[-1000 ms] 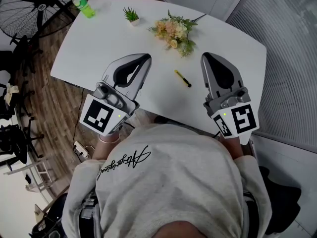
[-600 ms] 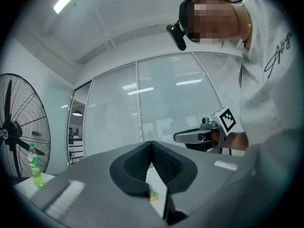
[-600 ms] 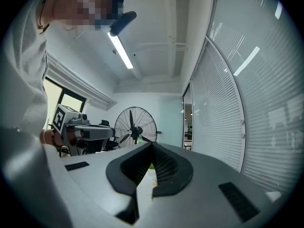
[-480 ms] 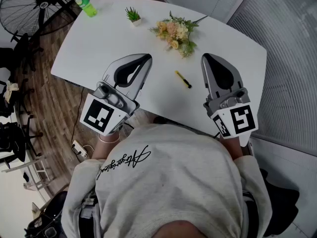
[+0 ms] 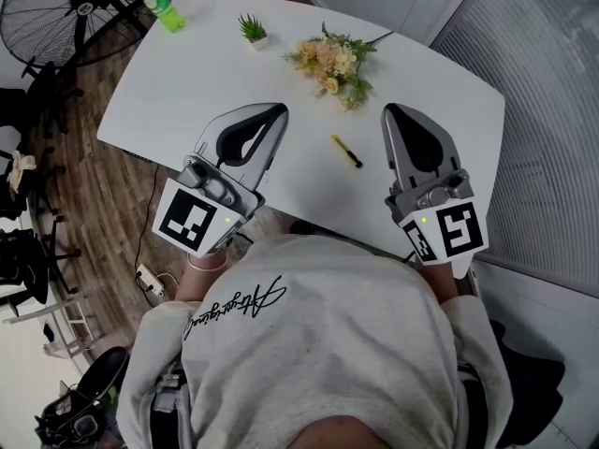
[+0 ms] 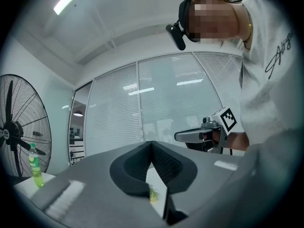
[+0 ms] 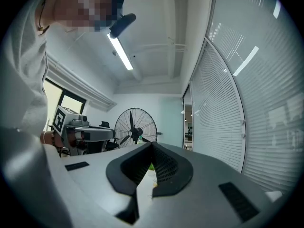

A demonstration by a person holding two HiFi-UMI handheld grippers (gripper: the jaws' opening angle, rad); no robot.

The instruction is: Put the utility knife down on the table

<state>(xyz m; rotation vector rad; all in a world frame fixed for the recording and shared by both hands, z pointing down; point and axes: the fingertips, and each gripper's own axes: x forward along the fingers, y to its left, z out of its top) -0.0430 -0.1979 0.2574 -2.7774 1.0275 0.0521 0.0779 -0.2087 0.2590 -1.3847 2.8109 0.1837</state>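
Utility knife (image 5: 345,150): one, yellow, lying flat on the white table (image 5: 187,82), free of both tools. It sat toward the table's near edge, between the two grippers. Long axis ran diagonal across the table, far end toward the left gripper (image 5: 278,108), near dark end toward the right gripper (image 5: 390,110). It lay inboard of the right gripper and nearer to it than to the left one; apart from both, no contact.

Both grippers hovered level over the table's near edge, pointing away from the person. Left jaws were clenched tip to tip with nothing in them; right jaws likewise clenched and empty.

Judgement: knife already down, so the put-down looked done; any re-grasp would suit the right hand, closing across the diagonal handle.

Counts: one knife, two grippers, one flower bouquet (image 5: 332,61), one small potted plant (image 5: 249,29) and one green bottle (image 5: 162,9) on the table's far side, and one floor fan (image 5: 65,7) off the table.
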